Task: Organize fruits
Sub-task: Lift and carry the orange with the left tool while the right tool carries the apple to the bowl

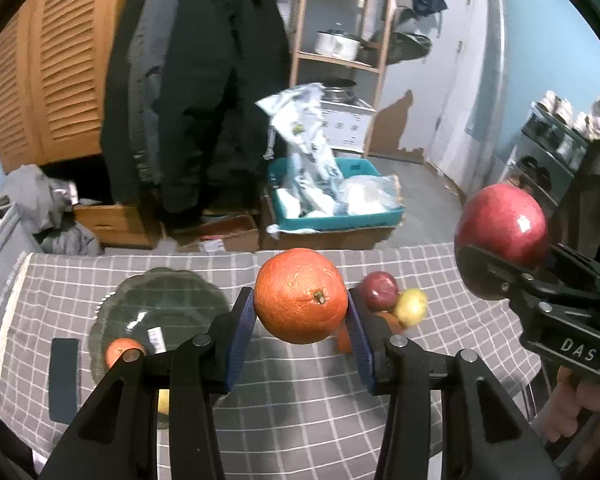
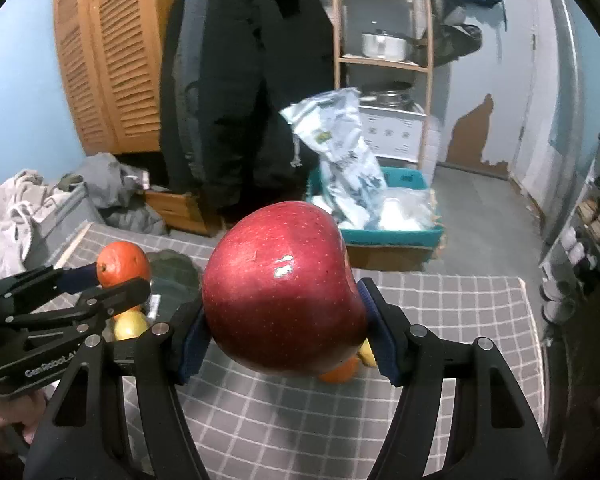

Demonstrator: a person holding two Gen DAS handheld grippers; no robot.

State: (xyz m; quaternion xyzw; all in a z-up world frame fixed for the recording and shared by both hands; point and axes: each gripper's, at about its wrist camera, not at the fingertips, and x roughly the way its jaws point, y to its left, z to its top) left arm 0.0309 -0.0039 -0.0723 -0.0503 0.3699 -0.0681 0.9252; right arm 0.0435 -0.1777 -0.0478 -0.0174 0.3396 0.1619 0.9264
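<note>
From your left wrist camera, your left gripper (image 1: 300, 316) is clamped on an orange (image 1: 301, 295), held clear above the checked tablecloth (image 1: 292, 412). Left of the claw and below it sits a glass plate (image 1: 160, 308) with a small orange (image 1: 122, 351) on it; just right of the claw lie a red apple (image 1: 379, 290) and a yellow fruit (image 1: 411, 306).

From your right wrist camera, your right gripper (image 2: 286, 332) is closed around a large red apple (image 2: 284, 292), also off the cloth.

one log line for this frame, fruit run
left gripper: shut on orange | right gripper: shut on red apple | both above checked cloth | glass plate: holds fruit
</note>
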